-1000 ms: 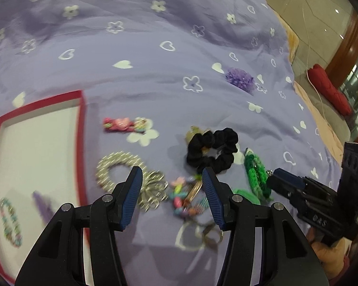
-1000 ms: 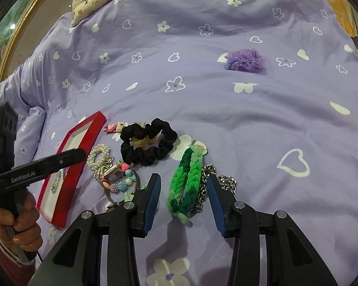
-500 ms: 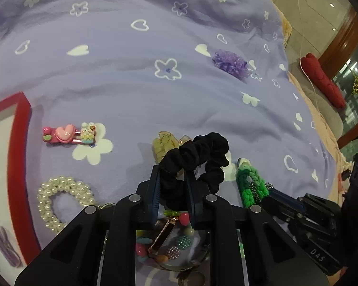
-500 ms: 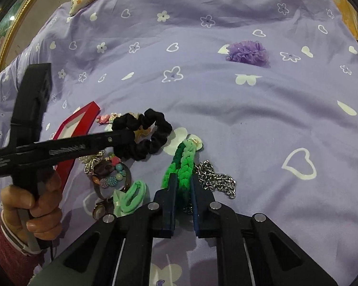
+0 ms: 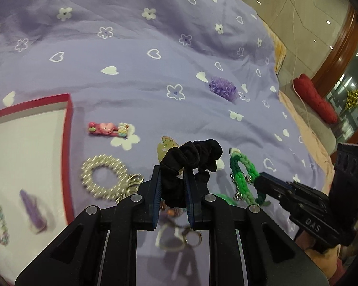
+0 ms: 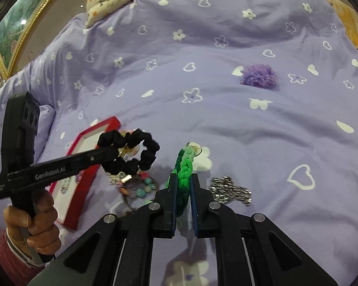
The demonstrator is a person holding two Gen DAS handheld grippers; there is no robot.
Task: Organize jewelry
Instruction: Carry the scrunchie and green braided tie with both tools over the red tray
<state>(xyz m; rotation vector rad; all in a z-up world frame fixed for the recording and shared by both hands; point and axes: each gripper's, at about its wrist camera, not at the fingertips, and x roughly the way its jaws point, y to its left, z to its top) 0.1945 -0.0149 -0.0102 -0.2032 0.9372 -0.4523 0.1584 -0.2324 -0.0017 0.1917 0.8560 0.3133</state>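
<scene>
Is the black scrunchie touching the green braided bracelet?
Apart. The right wrist view shows the black scrunchie, held by the left tool, with purple bedsheet plainly between it and the green braided bracelet.

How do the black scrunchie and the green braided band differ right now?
The black scrunchie is a ruffled ring lifted clear of the bedspread by the left hand-held gripper; the green braided band is a flat, elongated plait, its far end low by the bedspread in the right hand-held gripper. Both are clamped.
</scene>
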